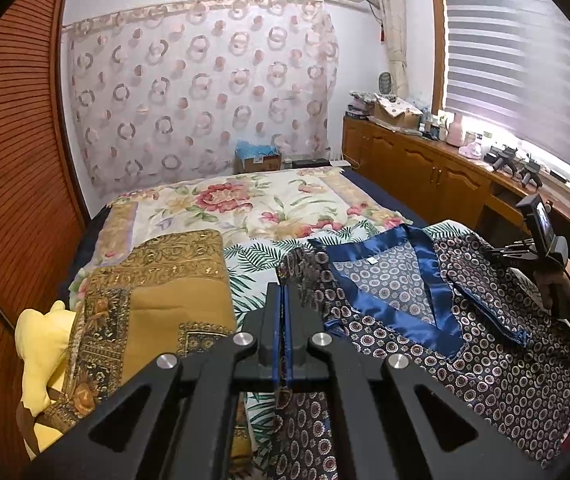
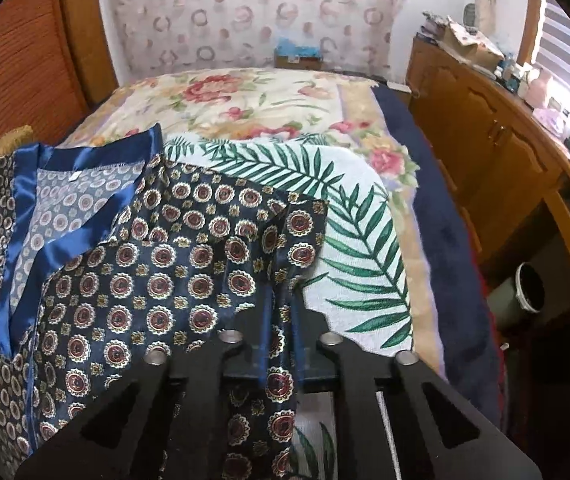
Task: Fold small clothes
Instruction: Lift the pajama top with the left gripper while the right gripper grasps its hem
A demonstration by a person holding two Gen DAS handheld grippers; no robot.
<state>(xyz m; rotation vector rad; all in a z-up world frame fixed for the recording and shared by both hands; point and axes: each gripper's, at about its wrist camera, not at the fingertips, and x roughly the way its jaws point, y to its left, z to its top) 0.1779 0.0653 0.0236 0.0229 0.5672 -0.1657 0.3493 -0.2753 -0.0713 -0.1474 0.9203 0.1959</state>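
- The left gripper (image 1: 285, 292) is clenched tight, its two black jaws pressed together on a fold of the patterned top (image 1: 465, 344); a strip of the cloth's blue edge runs between the jaws and hangs out below them.
- The right gripper (image 2: 281, 300) is also clamped on the patterned top (image 2: 157, 280). A gathered ridge of fabric runs between its jaws and drapes down over the gripper's black body.
- In the left wrist view, the right gripper (image 1: 541, 248) shows at the far right side of the top, held by a person's hand (image 1: 557, 284) in a dark sleeve.
- The top is dark navy, printed all over with small red-and-cream round medallions. It has a broad, shiny blue satin V-neck band, and the paler inside of the back shows through the neck opening, with a small white label.
- The top lies spread on a white cloth with green palm leaves (image 2: 357, 240), neck opening pointing away from the grippers. One side is pinched by the left gripper, the other by the right, with the neckline between them.
- Left of the top lies a folded gold and brown patterned cloth (image 1: 165, 300), with something soft and yellow (image 1: 41, 344) beyond it.
- Past the top, a floral bedspread (image 1: 245, 204) covers the bed.
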